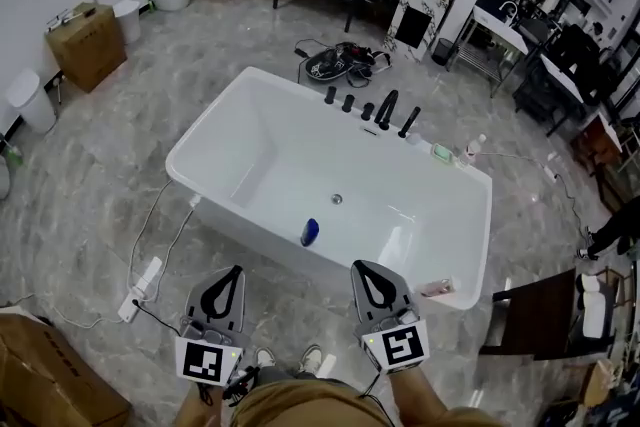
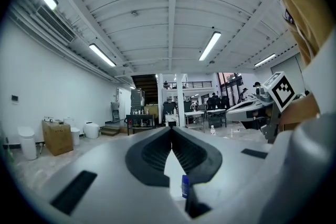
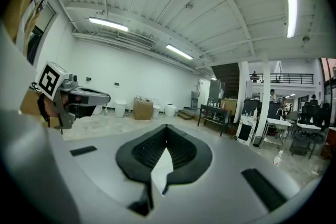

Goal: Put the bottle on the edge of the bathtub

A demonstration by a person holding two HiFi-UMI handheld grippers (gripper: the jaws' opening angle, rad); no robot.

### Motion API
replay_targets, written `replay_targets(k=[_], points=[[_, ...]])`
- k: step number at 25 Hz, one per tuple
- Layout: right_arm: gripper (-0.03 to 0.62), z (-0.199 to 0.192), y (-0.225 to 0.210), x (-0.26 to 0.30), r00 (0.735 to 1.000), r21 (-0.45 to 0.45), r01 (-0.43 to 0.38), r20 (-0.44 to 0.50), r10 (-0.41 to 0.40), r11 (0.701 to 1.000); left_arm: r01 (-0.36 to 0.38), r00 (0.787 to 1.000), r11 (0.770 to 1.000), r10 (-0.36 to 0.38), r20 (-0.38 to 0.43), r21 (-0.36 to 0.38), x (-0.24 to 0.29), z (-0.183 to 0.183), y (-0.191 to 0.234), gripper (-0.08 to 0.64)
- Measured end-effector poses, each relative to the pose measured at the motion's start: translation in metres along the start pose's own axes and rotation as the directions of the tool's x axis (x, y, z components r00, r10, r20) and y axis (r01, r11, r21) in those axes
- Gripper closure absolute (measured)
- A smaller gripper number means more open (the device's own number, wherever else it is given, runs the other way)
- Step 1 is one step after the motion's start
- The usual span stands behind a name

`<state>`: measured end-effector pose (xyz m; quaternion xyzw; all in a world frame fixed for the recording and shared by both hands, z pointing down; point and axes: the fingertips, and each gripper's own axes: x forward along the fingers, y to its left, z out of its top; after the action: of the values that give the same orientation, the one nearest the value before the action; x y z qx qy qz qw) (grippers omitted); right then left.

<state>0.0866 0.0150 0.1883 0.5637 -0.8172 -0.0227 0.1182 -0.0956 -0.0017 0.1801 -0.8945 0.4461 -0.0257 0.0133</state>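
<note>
A white bathtub point(image 1: 225, 120) stands on the marble floor ahead of me. A small blue bottle point(image 1: 310, 232) rests inside it, against the near wall. Through the gap under the left jaws the bottle point(image 2: 185, 186) also shows in the left gripper view. My left gripper point(image 1: 237, 269) is held this side of the tub, left of the bottle, with its jaws shut and nothing between them. My right gripper point(image 1: 358, 266) hovers to the bottle's right, also shut and empty. Both point roughly level across the tub. The jaw tips meet in the left gripper point(image 2: 171, 129) and right gripper point(image 3: 166, 127) views.
Black taps point(image 1: 372, 108) line the tub's far rim, with a green item point(image 1: 441, 152) and a small clear bottle point(image 1: 474, 148) beside them. A pink item point(image 1: 437, 288) lies on the near right corner. A power strip point(image 1: 140, 287), a cardboard box point(image 1: 88, 43) and a dark chair point(image 1: 535, 315) stand around.
</note>
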Motion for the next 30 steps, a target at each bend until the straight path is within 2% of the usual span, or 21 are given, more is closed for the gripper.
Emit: replay_targets(k=[8, 16, 20, 30], points=[[0.588, 0.022, 0.016, -0.015, 0.999, -0.019, -0.024, 0.023, 0.025, 1.0, 0.012, 0.999, 1.0, -0.013, 0.032, 0.012, 0.0, 0.024, 0.004, 0.554], [0.588, 0.041, 0.025, -0.03, 0.997, -0.078, -0.043, 0.06, 0.048, 0.996, 0.018, 0.996, 0.995, -0.026, 0.088, 0.094, -0.002, 0.048, 0.003, 0.554], [0.588, 0.048, 0.025, -0.039, 0.996, -0.063, -0.028, 0.081, 0.033, 0.998, 0.028, 0.996, 0.996, -0.035, 0.083, 0.082, -0.007, 0.054, -0.004, 0.554], [0.588, 0.05, 0.017, -0.055, 0.994, -0.037, 0.002, 0.107, 0.002, 0.999, 0.013, 0.995, 0.993, -0.023, 0.092, 0.115, -0.012, 0.06, -0.006, 0.554]])
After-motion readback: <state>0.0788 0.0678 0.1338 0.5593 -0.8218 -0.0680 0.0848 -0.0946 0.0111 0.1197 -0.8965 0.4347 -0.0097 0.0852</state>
